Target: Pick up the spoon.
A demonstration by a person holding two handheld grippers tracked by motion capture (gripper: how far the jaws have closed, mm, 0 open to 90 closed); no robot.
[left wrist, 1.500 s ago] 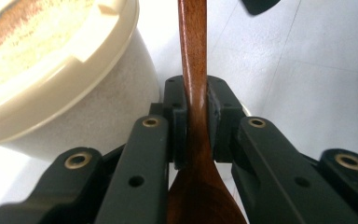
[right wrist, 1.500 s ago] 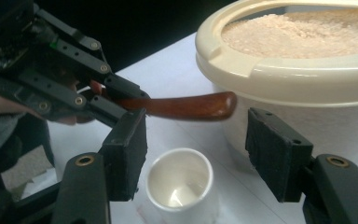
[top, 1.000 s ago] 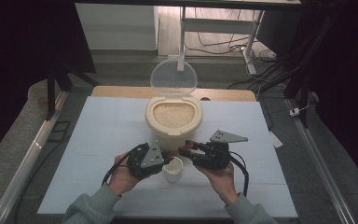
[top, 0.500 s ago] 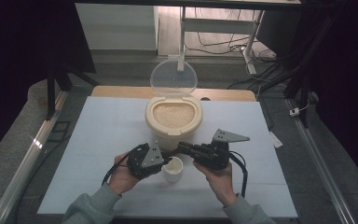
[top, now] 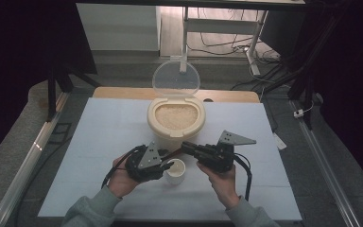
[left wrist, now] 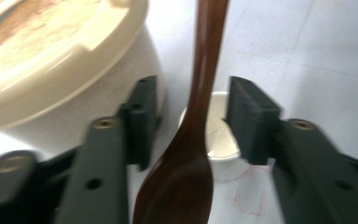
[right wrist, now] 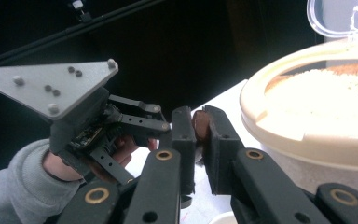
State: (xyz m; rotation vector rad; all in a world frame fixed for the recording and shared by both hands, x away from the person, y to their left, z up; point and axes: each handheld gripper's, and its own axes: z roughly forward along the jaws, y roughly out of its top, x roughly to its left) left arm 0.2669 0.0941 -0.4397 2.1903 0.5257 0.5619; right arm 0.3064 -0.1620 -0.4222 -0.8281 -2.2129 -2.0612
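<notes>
Handover just done beside the rice container (top: 176, 124): left gripper (left wrist: 192, 122) jaws have just been opening and stand clear of the wooden spoon (left wrist: 193, 140) between them, right gripper (right wrist: 199, 127) is now clamped on its handle end over the white cup (top: 175, 171); scooping likely next

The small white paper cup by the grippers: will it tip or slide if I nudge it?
The small white paper cup looks light and thin-walled, so a nudge would probably slide or tip it. It seems empty in the left gripper view, adding no ballast. The brown wooden spoon hangs right over it, so a bump seems possible.
</notes>
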